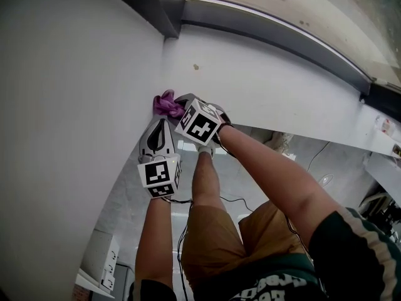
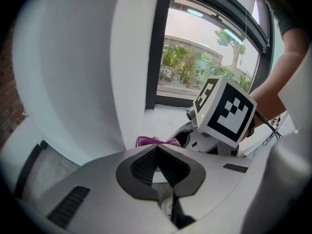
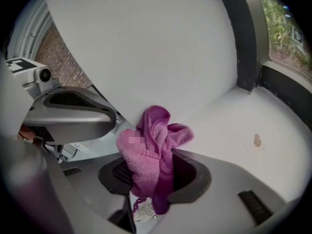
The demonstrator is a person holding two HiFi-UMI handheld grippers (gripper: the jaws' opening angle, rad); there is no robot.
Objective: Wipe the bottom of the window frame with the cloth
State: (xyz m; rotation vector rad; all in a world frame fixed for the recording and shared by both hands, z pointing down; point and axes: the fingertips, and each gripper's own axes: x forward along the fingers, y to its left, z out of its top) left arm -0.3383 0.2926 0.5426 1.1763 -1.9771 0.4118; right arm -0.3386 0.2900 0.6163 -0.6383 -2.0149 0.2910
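The right tongs are clamped on a bunched purple cloth, at lower centre of the right gripper view. The left tongs are closed on nothing, just beside the right. The cloth seems to touch the white sill, near the corner where the wall meets the dark frame.
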